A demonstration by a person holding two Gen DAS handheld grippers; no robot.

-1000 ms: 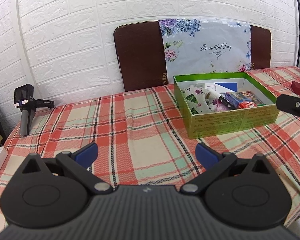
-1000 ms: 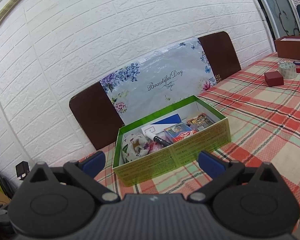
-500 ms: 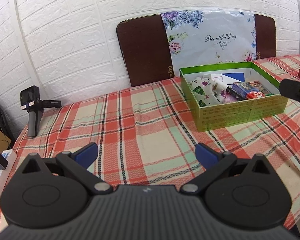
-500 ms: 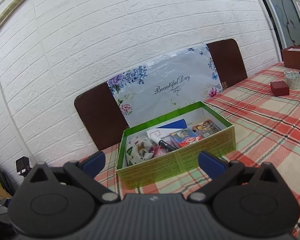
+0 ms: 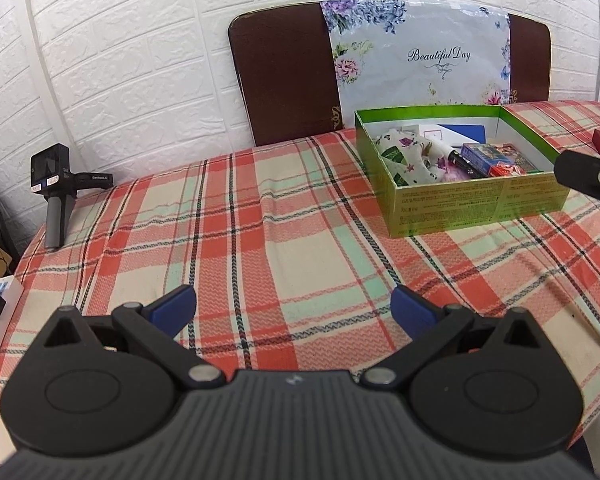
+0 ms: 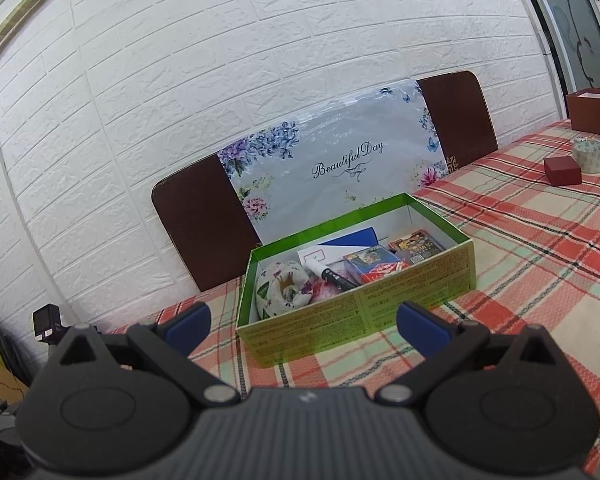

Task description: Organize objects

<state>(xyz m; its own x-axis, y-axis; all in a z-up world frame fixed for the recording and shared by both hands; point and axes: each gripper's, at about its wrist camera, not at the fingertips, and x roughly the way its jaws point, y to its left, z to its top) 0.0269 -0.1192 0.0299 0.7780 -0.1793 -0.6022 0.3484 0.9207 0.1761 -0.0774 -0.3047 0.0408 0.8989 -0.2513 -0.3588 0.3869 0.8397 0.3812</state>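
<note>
Both hand-held grippers, left [image 5: 294, 307] and right [image 6: 303, 323], released, empty. Green box [image 6: 355, 312] mostly filled; red box [image 6: 562, 171] and tape rolls [image 6: 589, 155] far right look left over.

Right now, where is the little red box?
In the right wrist view, the red box sits far right on the plaid cloth, beside the tape roll and well right of the green box.
</note>
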